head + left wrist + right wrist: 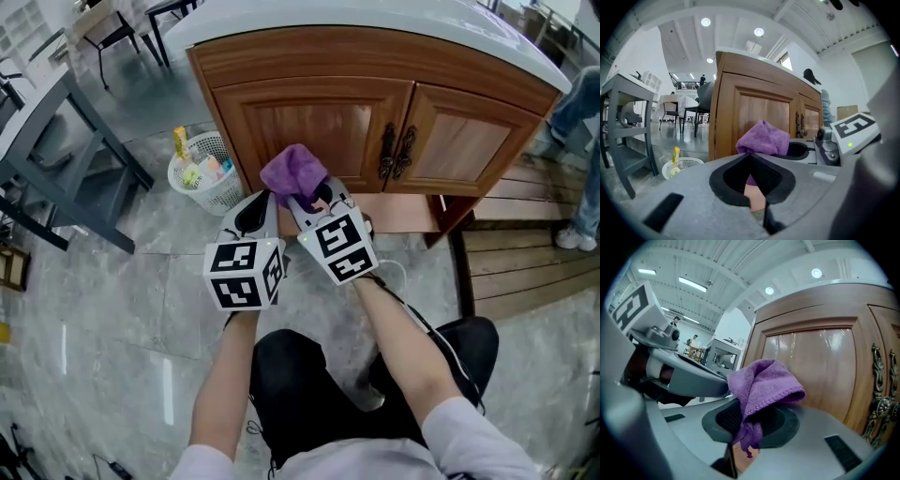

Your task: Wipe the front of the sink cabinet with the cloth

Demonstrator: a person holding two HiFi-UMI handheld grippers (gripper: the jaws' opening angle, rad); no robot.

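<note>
The wooden sink cabinet (pixel 309 122) with two doors and dark ornate handles (pixel 396 152) stands right ahead of me. My right gripper (pixel 305 199) is shut on a purple cloth (pixel 293 172), which bunches up out of its jaws close to the left door's lower edge. In the right gripper view the cloth (pixel 764 383) droops over the gripper (pixel 749 414), a short way from the door panel (pixel 820 362). My left gripper (pixel 265 195) is right beside it on the left, jaws together with nothing in them; the cloth (pixel 764 138) shows just beyond the left gripper's (pixel 751 154) tips.
A white mesh basket (pixel 206 173) with bottles stands on the floor left of the cabinet. A grey table frame (pixel 66 159) is further left. A wooden slatted platform (pixel 525 253) and a person's legs (pixel 581 187) are at the right. My knees are below the grippers.
</note>
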